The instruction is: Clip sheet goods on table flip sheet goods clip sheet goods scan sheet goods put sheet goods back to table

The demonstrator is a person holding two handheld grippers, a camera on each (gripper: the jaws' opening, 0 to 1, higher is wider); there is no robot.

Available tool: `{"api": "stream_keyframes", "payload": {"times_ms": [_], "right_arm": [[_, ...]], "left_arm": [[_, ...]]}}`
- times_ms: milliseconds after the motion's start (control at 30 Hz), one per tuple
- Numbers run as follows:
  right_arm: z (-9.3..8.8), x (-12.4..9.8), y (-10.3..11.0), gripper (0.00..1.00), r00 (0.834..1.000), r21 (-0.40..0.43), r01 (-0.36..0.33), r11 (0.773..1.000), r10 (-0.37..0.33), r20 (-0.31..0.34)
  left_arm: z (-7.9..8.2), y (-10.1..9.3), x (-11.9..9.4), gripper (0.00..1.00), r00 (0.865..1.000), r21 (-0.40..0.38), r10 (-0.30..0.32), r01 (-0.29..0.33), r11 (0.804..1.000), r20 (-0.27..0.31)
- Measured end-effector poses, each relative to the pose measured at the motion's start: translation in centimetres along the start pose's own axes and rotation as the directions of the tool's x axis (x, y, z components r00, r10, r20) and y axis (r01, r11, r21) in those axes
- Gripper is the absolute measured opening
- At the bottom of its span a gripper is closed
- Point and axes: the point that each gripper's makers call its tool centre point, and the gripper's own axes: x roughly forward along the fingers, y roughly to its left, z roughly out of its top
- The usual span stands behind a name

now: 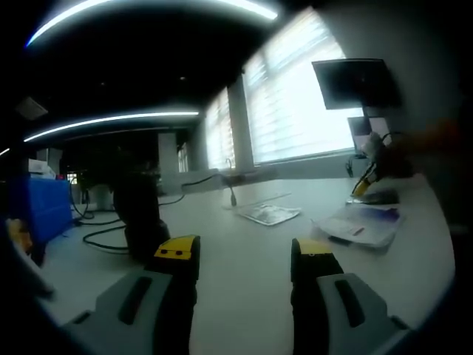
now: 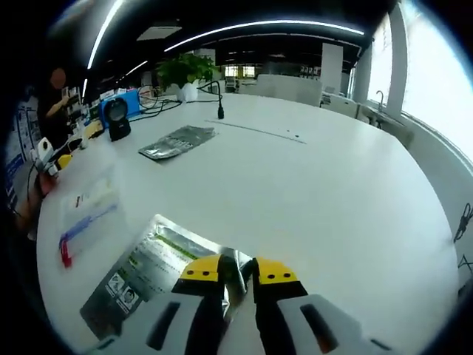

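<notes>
Silvery foil pouch point(image 2: 151, 270) seemingly pinched by right tool point(image 2: 238, 270); left tool point(image 1: 245, 255) wide.

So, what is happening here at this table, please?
A person works with two hand-held grippers at a white table. The right gripper has its jaws pinched on the corner of a silver foil packet lying flat on the table. The left gripper is open and holds nothing. A second foil packet and a black scanner sit farther away.

No legible text; silver sheet pack point(image 2: 151, 274) has green label & icons, too blurred to read.
</notes>
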Motion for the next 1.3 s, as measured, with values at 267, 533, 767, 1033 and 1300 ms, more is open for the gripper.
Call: {"api": "stream_keyframes", "payload": {"times_ms": [267, 533, 767, 1033, 1300], "right_arm": [[-0.1, -0.2, 0.4, 0.06, 1.000, -0.005, 0.009, 1.000, -0.009, 0.003], [-0.3, -0.3, 0.9, 0.00, 0.999, -0.012, 0.041, 0.999, -0.041, 0.009], [-0.2, -0.4, 1.0, 0.00, 0.996, 0.006, 0.078, 0.997, -0.079, 0.046], [-0.1, -0.7, 0.9, 0.00, 0.989, 0.085, 0.093, 0.992, -0.102, 0.103], [0.6, -1.7, 1.0, 0.00, 0.976, 0.136, 0.121, 0.983, -0.143, 0.165]], "left_arm": [[0.0, 0.0, 0.0, 0.42, 1.000, 0.000, 0.000, 0.000, 1.000, 0.000], [0.0, 0.0, 0.0, 0.42, 1.000, 0.002, 0.000, 0.000, 1.000, -0.002], [-0.1, 0.0, 0.0, 0.42, 1.000, 0.002, 0.001, -0.001, 1.000, -0.004], [-0.1, 0.0, 0.0, 0.42, 1.000, 0.002, 0.000, 0.000, 1.000, -0.004], [0.0, 0.1, 0.0, 0.42, 1.000, 0.000, 0.005, -0.005, 1.000, -0.002]]}}
